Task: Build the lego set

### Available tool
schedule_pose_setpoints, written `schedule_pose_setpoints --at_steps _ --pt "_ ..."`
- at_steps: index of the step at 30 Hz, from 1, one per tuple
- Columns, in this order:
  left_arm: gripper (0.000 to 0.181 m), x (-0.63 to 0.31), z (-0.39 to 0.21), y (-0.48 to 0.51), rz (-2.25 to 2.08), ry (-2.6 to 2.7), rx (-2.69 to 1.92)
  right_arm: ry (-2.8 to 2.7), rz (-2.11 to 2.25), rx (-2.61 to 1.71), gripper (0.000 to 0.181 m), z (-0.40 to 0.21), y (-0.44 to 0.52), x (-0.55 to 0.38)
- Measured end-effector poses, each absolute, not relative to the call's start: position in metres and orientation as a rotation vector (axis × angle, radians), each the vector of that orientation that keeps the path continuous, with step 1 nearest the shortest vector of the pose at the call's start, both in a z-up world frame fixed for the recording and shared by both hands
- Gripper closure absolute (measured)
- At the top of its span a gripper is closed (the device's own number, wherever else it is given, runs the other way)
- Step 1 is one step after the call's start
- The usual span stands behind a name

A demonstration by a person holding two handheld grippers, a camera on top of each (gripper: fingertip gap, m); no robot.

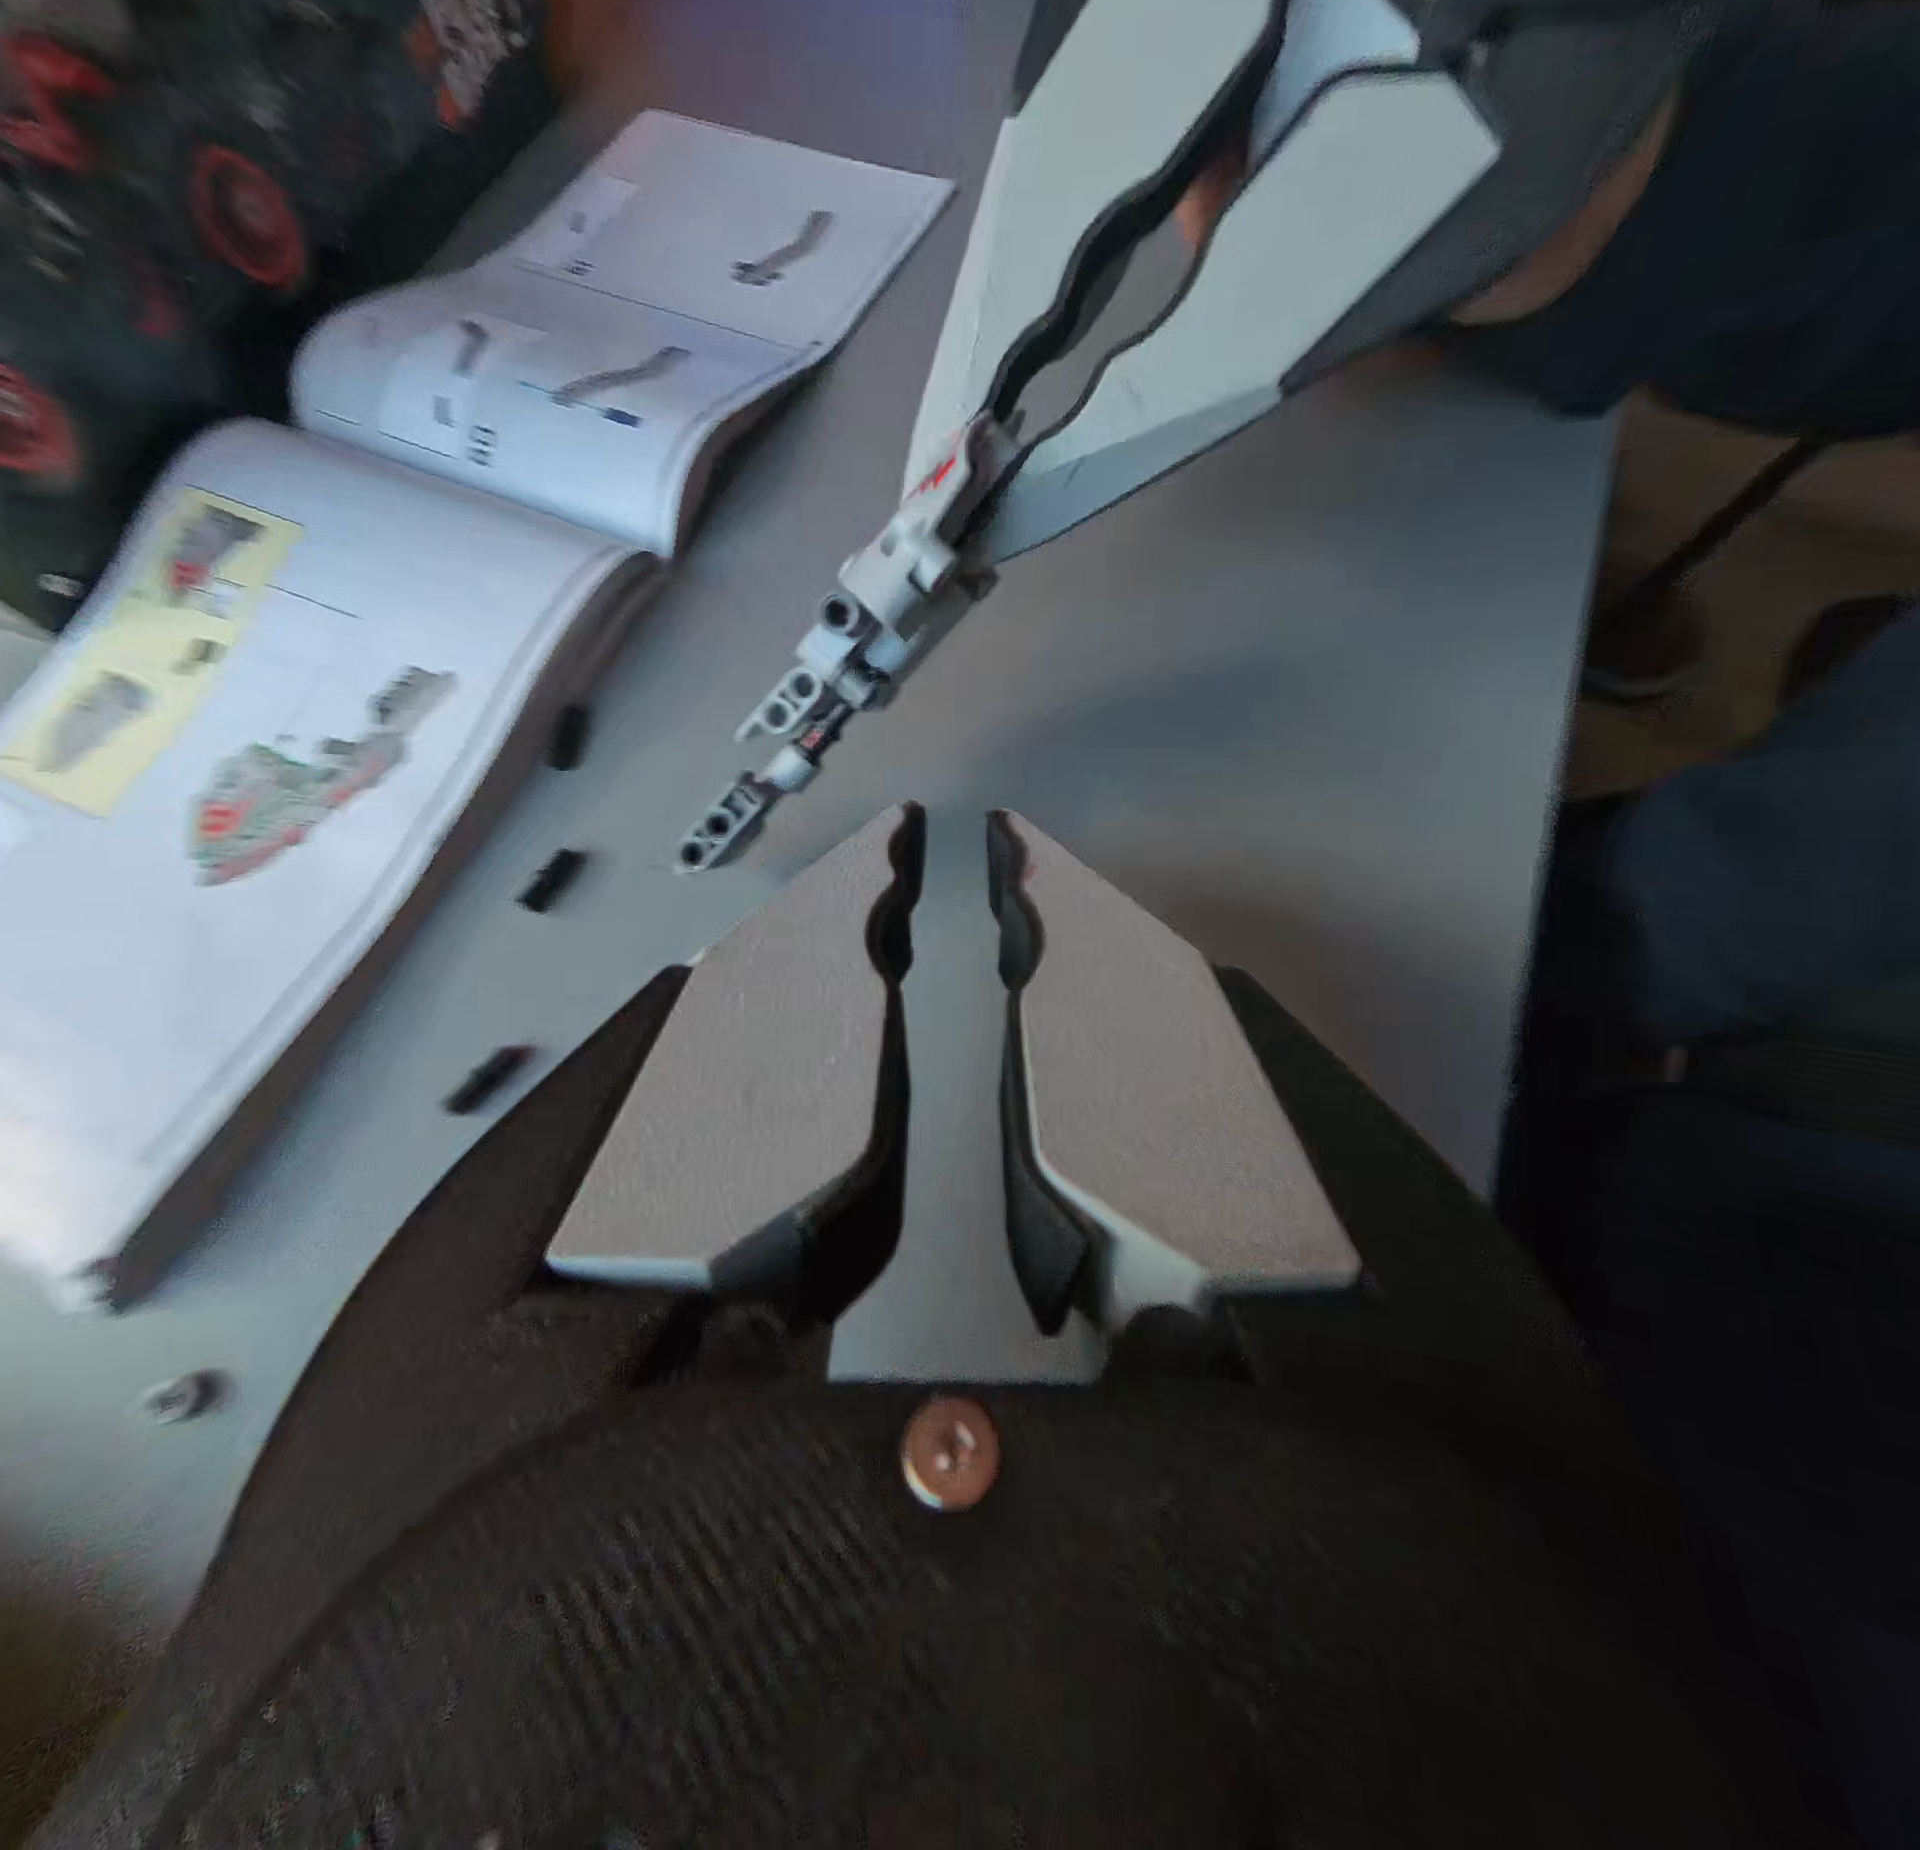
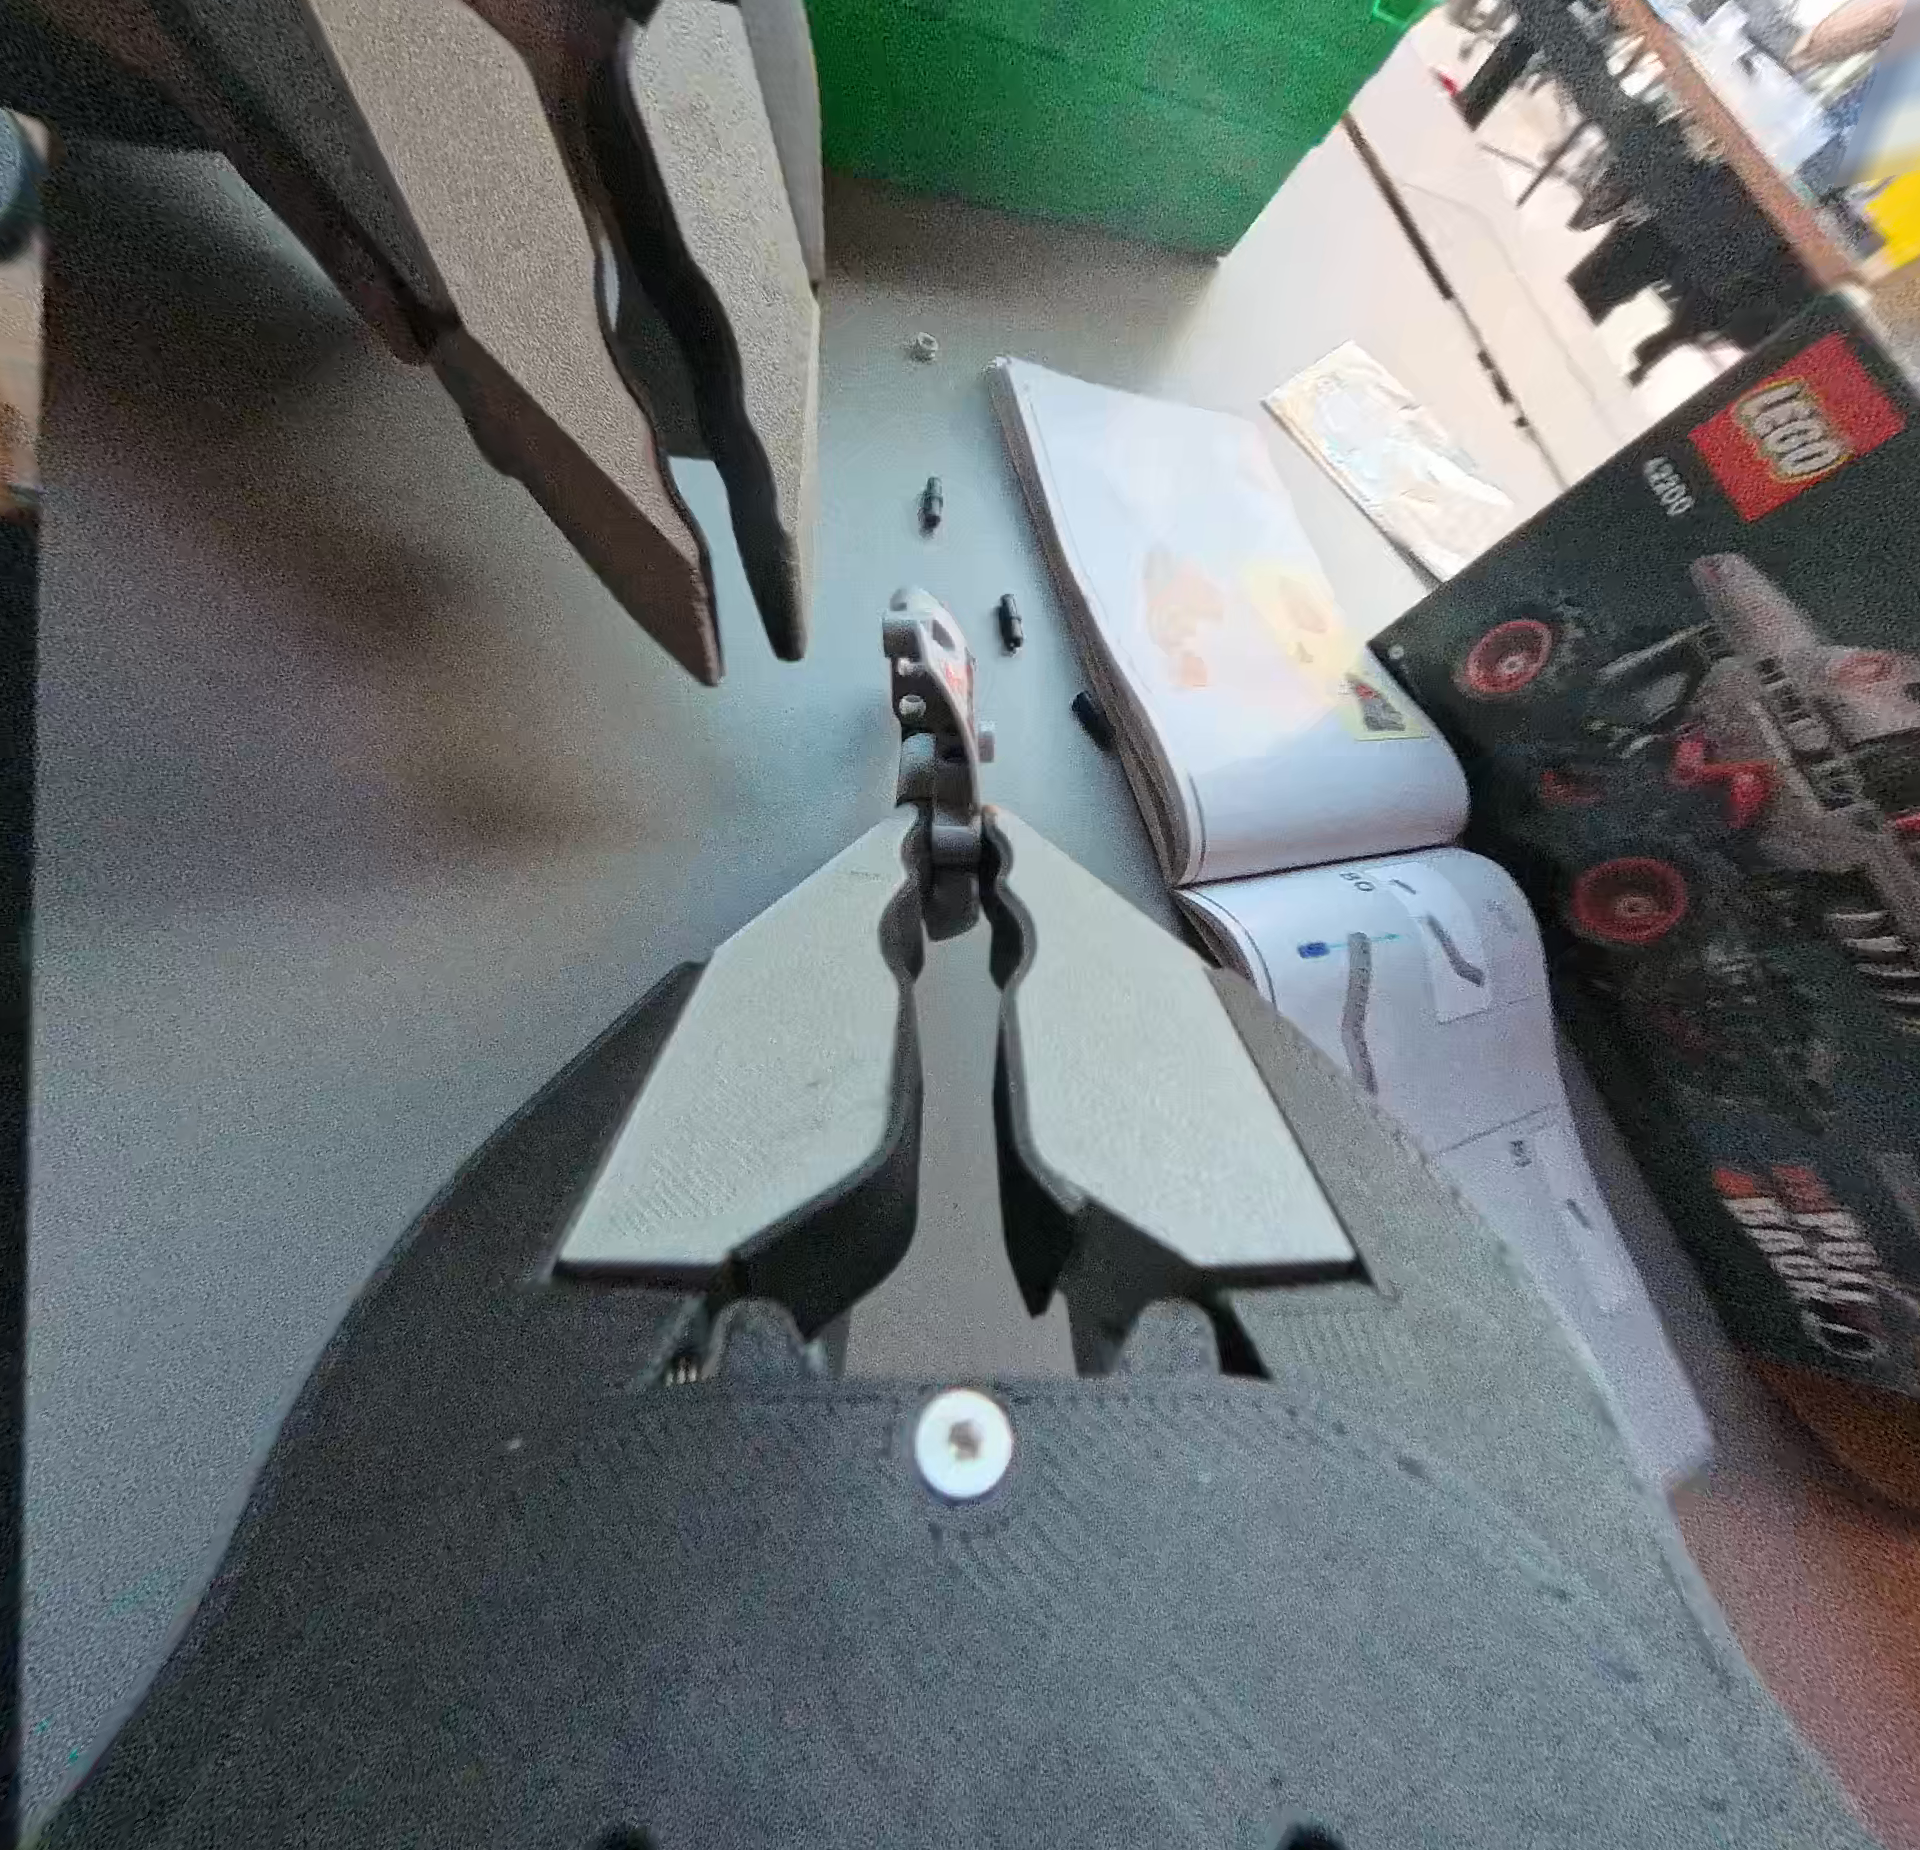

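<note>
My right gripper [image 2: 951, 829] is shut on one end of a long grey Lego assembly [image 2: 935, 699] with a red mark, held above the grey table [image 2: 312, 865]. In the left wrist view the right gripper [image 1: 982, 450] reaches in from the top right, and the assembly [image 1: 831, 657] points down toward my left gripper [image 1: 954, 829]. The left gripper is empty, its jaws a narrow gap apart, just short of the assembly's free end. It also shows at the upper left of the right wrist view [image 2: 753, 652]. Three black pins [image 2: 1010, 618] lie on the table by the booklet.
An open instruction booklet [image 1: 312, 761] lies beside the pins, with a second one [image 1: 644, 304] beyond it. The black set box [image 2: 1714, 813] stands past them, next to a sticker sheet [image 2: 1382, 450]. A green bin [image 2: 1039, 65] stands at the far end. A small grey piece [image 2: 921, 346] lies near it. Some 5 cm of space lies between my two pairs of fingers.
</note>
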State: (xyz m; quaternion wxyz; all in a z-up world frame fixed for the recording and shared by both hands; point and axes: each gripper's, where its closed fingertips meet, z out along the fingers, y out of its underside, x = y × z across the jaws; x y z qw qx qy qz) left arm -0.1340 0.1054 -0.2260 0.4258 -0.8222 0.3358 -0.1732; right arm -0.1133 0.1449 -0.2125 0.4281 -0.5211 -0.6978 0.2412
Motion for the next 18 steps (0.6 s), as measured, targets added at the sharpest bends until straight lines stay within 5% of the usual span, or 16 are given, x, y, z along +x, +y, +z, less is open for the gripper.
schedule_pose_setpoints --at_steps 9,12,18 --pt "0.148 -0.116 -0.18 0.091 -1.375 0.352 -1.9 -1.564 -0.305 -0.782 0.177 -0.193 0.139 -0.108" --pt "0.166 -0.118 -0.174 0.098 -1.434 0.308 -1.846 -1.501 -0.382 -0.705 0.177 -0.182 0.136 -0.106" --pt "0.124 -0.111 -0.182 0.105 -1.458 0.258 -1.898 -1.424 -0.411 -0.691 0.177 -0.168 0.144 -0.099"
